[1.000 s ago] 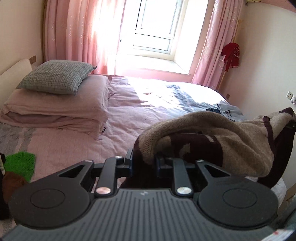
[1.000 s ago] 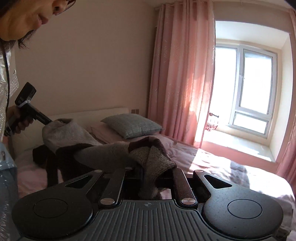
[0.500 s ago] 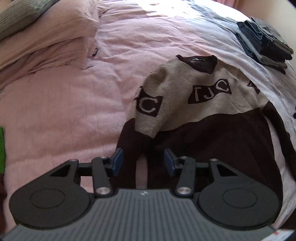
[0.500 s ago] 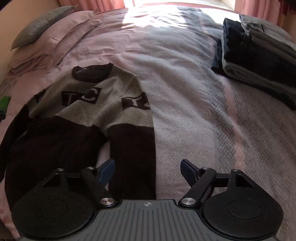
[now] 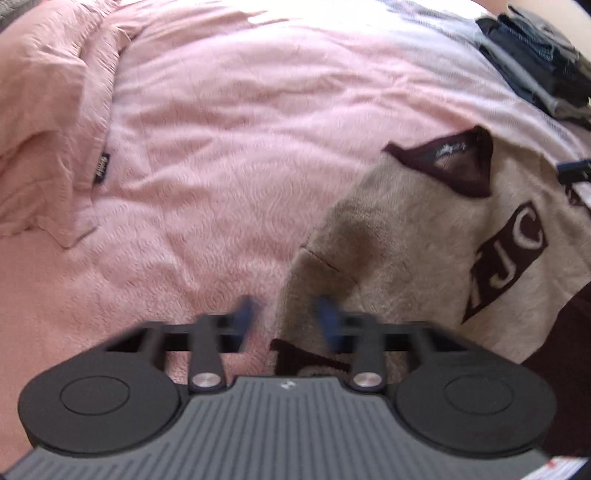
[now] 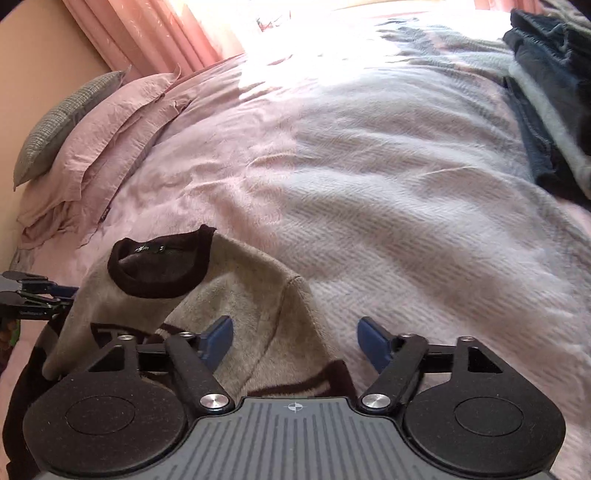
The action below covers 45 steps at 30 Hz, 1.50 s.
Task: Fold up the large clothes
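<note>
A beige sweater (image 5: 399,236) with a dark brown collar (image 5: 454,162) and brown lettering lies flat on the pink bed cover (image 5: 229,147). My left gripper (image 5: 286,314) is open and blurred, its blue pads straddling the sweater's left shoulder edge. In the right wrist view the same sweater (image 6: 240,288) shows its collar (image 6: 159,266). There my right gripper (image 6: 295,339) is wide open over the right shoulder edge, with one pad above the knit and the other above the cover. The left gripper's tip (image 6: 37,295) shows at the far left.
A stack of folded dark clothes (image 6: 546,110) sits at the bed's far right, also seen as a dark pile (image 5: 535,55). Folded pink bedding (image 5: 55,110) and a grey pillow (image 6: 62,122) lie at the head end. Pink curtains (image 6: 147,33) hang behind.
A second ago both grippers held the sweater up in the air. It now lies on the bed, both grippers have opened, and they have moved up from the hem to the shoulders.
</note>
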Motion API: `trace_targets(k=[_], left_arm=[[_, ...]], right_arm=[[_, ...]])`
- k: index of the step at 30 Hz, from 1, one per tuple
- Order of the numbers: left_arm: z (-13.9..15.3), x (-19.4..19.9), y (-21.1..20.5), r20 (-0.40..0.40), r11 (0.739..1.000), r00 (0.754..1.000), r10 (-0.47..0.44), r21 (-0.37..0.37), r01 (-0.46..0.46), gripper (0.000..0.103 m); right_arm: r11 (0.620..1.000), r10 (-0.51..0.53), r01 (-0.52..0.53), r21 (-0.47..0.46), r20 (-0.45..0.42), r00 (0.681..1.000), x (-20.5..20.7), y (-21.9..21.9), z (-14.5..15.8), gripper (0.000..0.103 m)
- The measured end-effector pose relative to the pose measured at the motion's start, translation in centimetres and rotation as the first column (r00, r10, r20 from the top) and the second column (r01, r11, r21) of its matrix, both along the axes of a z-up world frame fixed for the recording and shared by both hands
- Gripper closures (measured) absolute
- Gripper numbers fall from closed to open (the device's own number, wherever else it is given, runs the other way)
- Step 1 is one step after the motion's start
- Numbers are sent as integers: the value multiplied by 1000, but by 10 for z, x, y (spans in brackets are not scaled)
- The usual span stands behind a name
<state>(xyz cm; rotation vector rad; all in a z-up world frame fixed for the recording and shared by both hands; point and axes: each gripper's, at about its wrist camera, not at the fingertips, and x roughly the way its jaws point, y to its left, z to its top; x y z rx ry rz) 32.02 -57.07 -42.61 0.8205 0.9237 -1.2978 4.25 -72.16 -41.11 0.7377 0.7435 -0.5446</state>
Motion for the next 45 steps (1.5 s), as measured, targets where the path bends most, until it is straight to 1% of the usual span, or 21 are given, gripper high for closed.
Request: trace_targets(k=[1, 3, 5, 7, 10, 12, 14, 15, 18, 20, 23, 27, 31, 33, 36, 38, 39, 40, 41, 43, 45], left_arm=[[1, 1, 3, -3, 1000, 1000, 3, -15, -3, 101], [16, 3, 10, 32, 997, 999, 7, -83, -4, 101], [37, 15, 11, 92, 986, 995, 36, -165, -21, 101], [54, 40, 2, 51, 979, 995, 83, -193, -72, 100], [53, 49, -13, 143, 971, 982, 126, -219, -92, 100], [36, 53, -25, 154, 971, 971, 181, -182, -152, 99], [16, 47, -26, 204, 978, 959, 199, -107, -180, 94], [12, 43, -18, 225, 977, 952, 206, -101, -187, 94], [24, 46, 33, 133, 961, 957, 259, -136, -241, 89], [38, 43, 80, 50, 944, 951, 306, -146, -296, 80], [53, 19, 160, -134, 928, 926, 352, -79, -364, 76], [56, -48, 266, -329, 895, 837, 438, 67, -441, 74], [40, -114, 336, -465, 819, 681, 566, 223, -528, 72], [34, -134, 351, -495, 777, 619, 610, 219, -590, 70], [24, -144, 351, -568, 692, 495, 657, 194, -695, 66], [25, -151, 337, -607, 666, 471, 640, 133, -734, 70], [27, -157, 327, -598, 668, 492, 632, 100, -737, 79], [31, -164, 313, -560, 680, 532, 635, 78, -729, 98], [36, -174, 299, -522, 701, 580, 626, 50, -712, 98], [56, -212, 265, -387, 805, 760, 522, -71, -589, 98], [67, -258, 236, -220, 902, 898, 382, -123, -414, 95]], right_arm=[[1000, 24, -24, 15, -7, 1000, 7, -3, -5, 102], [997, 9, -11, -83, -21, 1000, 12, -2, 5, 103], [986, -10, 16, -169, 39, 999, 11, -9, 27, 103], [972, -13, 25, -233, 55, 998, 17, -20, 42, 103], [957, -23, 25, -291, 7, 1000, 44, -30, 38, 103], [956, -34, 4, -292, -97, 995, 66, -33, 17, 103], [958, -82, 1, -286, -270, 959, 80, -32, -7, 103], [965, -106, 30, -259, -284, 953, 75, -31, -12, 103], [965, -218, 197, -174, -109, 970, 25, -13, 8, 80], [957, -253, 251, -142, 5, 967, -14, 17, 30, 53], [968, -239, 243, -56, 71, 968, -66, 80, 52, 50], [968, -209, 207, 143, 2, 978, -118, 175, 49, 50], [925, -164, 189, 331, -103, 981, -142, 262, 32, 50], [895, -165, 210, 393, -144, 976, -149, 289, 22, 50], [882, -199, 248, 400, -161, 967, -153, 307, 16, 50], [888, -198, 245, 389, -157, 967, -152, 307, 18, 50], [892, -196, 243, 381, -159, 968, -151, 305, 19, 50], [898, -194, 241, 368, -160, 968, -151, 303, 20, 50], [904, -195, 242, 352, -164, 967, -151, 302, 22, 50], [910, -206, 252, 328, -168, 964, -155, 301, 23, 50], [904, -231, 277, 325, -172, 957, -160, 302, 21, 50]])
